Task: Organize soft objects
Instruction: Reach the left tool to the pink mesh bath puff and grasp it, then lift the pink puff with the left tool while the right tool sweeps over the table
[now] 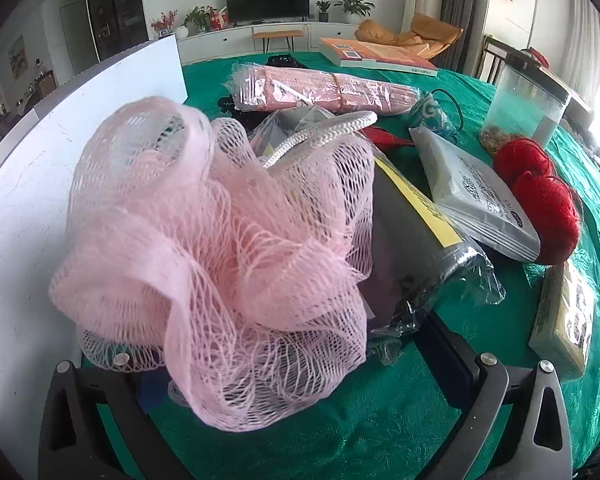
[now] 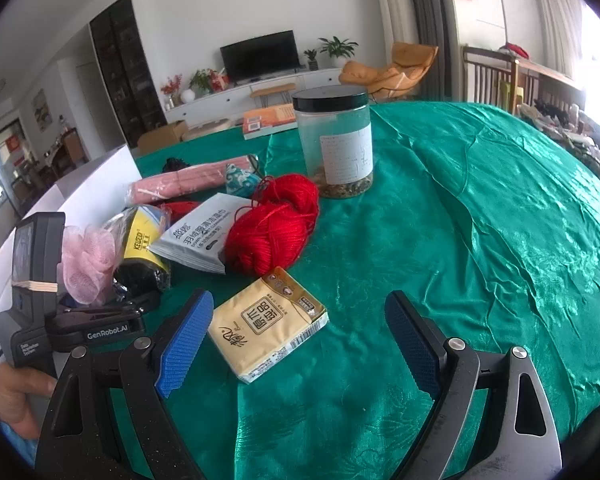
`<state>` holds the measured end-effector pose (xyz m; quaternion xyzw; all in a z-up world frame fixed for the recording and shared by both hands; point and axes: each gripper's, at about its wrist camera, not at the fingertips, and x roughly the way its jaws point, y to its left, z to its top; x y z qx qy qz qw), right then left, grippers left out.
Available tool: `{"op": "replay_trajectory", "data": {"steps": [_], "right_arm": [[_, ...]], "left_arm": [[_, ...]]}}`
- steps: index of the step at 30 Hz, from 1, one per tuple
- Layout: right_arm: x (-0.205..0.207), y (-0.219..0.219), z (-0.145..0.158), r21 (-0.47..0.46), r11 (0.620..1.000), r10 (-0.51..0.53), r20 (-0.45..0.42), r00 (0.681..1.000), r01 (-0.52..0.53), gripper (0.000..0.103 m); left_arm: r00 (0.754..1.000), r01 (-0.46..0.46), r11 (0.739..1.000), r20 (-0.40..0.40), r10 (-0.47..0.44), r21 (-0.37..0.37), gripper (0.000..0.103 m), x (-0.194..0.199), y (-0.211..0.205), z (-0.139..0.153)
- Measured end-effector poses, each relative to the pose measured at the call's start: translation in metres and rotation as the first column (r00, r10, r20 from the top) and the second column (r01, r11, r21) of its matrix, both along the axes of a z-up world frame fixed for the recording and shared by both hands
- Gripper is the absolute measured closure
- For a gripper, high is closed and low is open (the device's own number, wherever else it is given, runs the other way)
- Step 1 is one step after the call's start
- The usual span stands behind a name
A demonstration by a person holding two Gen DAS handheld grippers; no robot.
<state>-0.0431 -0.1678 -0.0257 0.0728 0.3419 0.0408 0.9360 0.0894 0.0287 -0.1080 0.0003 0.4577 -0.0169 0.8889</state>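
A pink mesh bath pouf point(image 1: 204, 248) fills the left wrist view, lying on a pile of packets with a white rope point(image 1: 320, 132) behind it. My left gripper point(image 1: 300, 376) is open around the pouf's near side; its left finger is hidden under the mesh. The right wrist view shows the same pouf point(image 2: 86, 264) in front of the left gripper point(image 2: 100, 308). My right gripper point(image 2: 300, 304) is open low over the green tablecloth point(image 2: 460, 240). A yellow tissue pack point(image 2: 268, 328) lies between its fingers, close to the left blue pad point(image 2: 188, 336).
Red yarn point(image 2: 272, 224), a white wipes packet point(image 2: 196, 236), a black pack with a yellow label point(image 2: 144, 240) and a pink rolled pack point(image 2: 180, 184) crowd the left. A black-lidded jar point(image 2: 336, 140) and a book point(image 2: 268, 120) stand behind. A white box point(image 1: 20, 200) borders the left.
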Motion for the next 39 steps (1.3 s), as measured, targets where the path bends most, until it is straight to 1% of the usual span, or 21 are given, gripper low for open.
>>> {"op": "replay_trajectory", "data": {"steps": [5,9,12,17,21,25,29,32,33,34,35,36,37,38,39], "right_arm": [[0.007,-0.002,-0.007,0.007,1.000,0.003,-0.049,0.999,-0.003,0.013],[0.010,0.006,-0.013,-0.002,0.999,0.037,-0.087,0.996,-0.037,0.013],[0.012,0.019,-0.018,-0.041,0.996,0.073,-0.111,0.991,-0.078,0.013],[0.016,0.040,-0.030,-0.140,0.981,0.110,-0.178,0.978,-0.136,0.013],[0.017,0.050,-0.038,-0.183,0.968,0.131,-0.215,0.968,-0.171,0.013],[0.018,0.050,-0.042,-0.193,0.965,0.129,-0.238,0.963,-0.177,0.013],[0.022,0.043,-0.047,-0.169,0.973,0.108,-0.270,0.957,-0.157,0.013],[0.026,0.030,-0.046,-0.159,0.982,0.053,-0.269,0.962,-0.099,0.013],[0.026,0.023,-0.045,-0.158,0.986,0.016,-0.258,0.966,-0.058,0.014],[0.028,0.008,-0.043,-0.170,0.985,-0.076,-0.242,0.967,0.034,0.014],[0.029,-0.011,-0.040,-0.164,0.977,-0.174,-0.222,0.959,0.140,0.014],[0.026,-0.036,-0.035,-0.120,0.960,-0.273,-0.196,0.942,0.253,0.014],[0.020,-0.060,-0.031,-0.052,0.934,-0.356,-0.175,0.918,0.352,0.014],[0.012,-0.082,-0.030,0.025,0.903,-0.419,-0.171,0.892,0.429,0.014],[0.004,-0.100,-0.031,0.107,0.870,-0.459,-0.181,0.870,0.481,0.014]], "left_arm": [[1.000,0.000,1.000,0.000,0.000,0.000,0.000,-0.001,0.000,0.000],[1.000,0.000,1.000,0.001,0.000,0.001,0.000,-0.001,0.000,0.000],[1.000,0.000,1.000,0.001,0.000,0.001,0.000,-0.001,0.000,0.000],[1.000,0.000,1.000,0.001,0.000,0.001,0.000,-0.001,0.000,0.000],[1.000,0.000,1.000,0.001,0.000,0.001,0.000,-0.001,0.000,0.000],[1.000,0.000,1.000,0.001,0.000,0.001,0.000,-0.001,0.000,0.000],[1.000,0.000,1.000,0.002,0.000,0.001,0.000,-0.002,0.000,0.000],[1.000,0.000,1.000,0.002,0.000,0.001,0.000,-0.002,0.000,0.000],[1.000,0.000,1.000,0.002,0.000,0.001,0.000,-0.002,0.000,0.000],[1.000,0.000,1.000,0.002,0.000,0.001,0.000,-0.001,0.000,0.000],[1.000,0.000,1.000,0.002,0.000,0.001,0.000,-0.001,0.000,0.000],[1.000,0.000,1.000,0.002,0.000,0.001,0.000,-0.001,0.000,0.000],[1.000,0.000,1.000,0.002,0.000,0.001,0.000,-0.001,0.001,0.000],[1.000,0.000,1.000,0.002,0.000,0.002,0.000,-0.001,0.000,0.000],[1.000,0.000,1.000,0.002,0.000,0.001,0.000,-0.001,0.000,0.000]]}}
